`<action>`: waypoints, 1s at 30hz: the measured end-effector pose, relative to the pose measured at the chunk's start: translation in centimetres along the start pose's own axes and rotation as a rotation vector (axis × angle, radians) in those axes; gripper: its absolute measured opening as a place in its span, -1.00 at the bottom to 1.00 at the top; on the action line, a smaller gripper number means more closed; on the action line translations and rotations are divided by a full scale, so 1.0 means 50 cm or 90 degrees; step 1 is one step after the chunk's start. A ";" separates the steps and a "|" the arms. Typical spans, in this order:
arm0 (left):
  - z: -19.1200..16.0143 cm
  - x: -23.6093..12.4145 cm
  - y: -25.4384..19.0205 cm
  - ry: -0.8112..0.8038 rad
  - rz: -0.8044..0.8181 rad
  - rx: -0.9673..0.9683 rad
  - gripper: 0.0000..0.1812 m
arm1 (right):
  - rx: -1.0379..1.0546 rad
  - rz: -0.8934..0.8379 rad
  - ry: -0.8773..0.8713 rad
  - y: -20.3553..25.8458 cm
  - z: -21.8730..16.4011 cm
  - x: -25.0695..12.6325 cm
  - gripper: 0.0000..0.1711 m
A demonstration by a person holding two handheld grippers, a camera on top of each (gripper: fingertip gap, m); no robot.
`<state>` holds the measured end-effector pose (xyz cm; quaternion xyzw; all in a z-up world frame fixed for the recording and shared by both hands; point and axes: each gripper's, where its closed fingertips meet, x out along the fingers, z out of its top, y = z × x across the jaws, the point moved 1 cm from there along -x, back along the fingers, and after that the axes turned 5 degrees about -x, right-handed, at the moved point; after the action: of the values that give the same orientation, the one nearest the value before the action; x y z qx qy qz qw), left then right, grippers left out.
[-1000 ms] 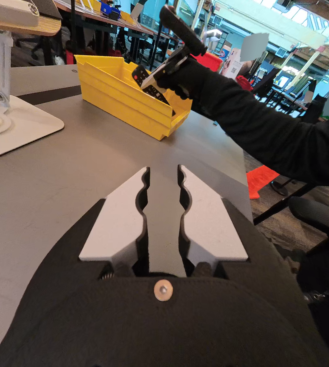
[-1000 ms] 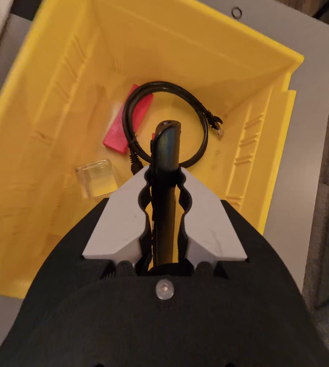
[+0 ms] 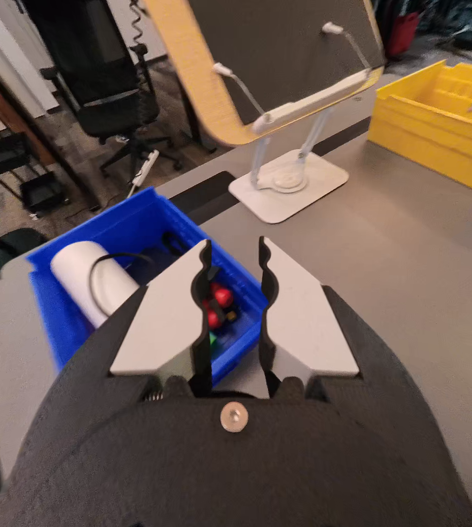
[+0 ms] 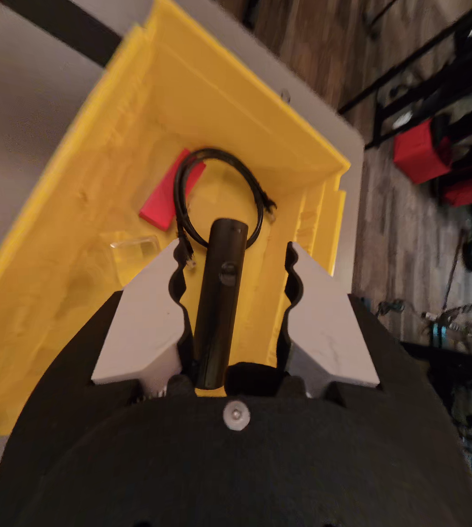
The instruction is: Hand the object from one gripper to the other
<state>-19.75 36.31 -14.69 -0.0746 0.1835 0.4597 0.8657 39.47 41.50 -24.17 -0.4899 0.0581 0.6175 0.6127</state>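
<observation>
Grey table [image 3: 400,285] bears blue bin [image 3: 132,225] and yellow bin [image 4: 214,94]; both claws gape, wood floor [image 4: 400,228] beyond

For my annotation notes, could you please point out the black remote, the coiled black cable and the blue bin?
Black remote [image 4: 220,302]: right wrist view, mid-body.
Coiled black cable [image 4: 253,182]: right wrist view, loop's upper arc.
Blue bin [image 3: 132,225]: left wrist view, far wall.

Left gripper [image 3: 233,251] jaws parted, empty, above blue bin [image 3: 132,225]; the bin holds a white roll [image 3: 86,279] and, apparently, red pieces [image 3: 220,299].
</observation>
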 end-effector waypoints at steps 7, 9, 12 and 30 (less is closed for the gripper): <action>-0.086 -0.034 0.112 0.196 0.023 0.035 -0.75 | -0.053 -0.005 -0.149 0.073 0.099 -0.131 -0.28; -0.123 -0.025 0.118 0.254 0.014 0.074 -0.76 | -0.074 0.000 -0.177 0.104 0.119 -0.156 -0.29; -0.175 0.005 0.089 0.324 -0.048 0.133 -0.76 | -0.093 0.027 -0.209 0.154 0.141 -0.181 -0.30; -0.332 0.101 0.105 0.585 -0.193 0.324 -0.71 | -0.166 0.167 -0.291 0.326 0.176 -0.213 -0.32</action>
<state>-25.63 38.25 -31.73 -0.0817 0.6357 0.1908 0.7435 19.06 35.98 -21.06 -0.4010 -0.0988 0.7880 0.4565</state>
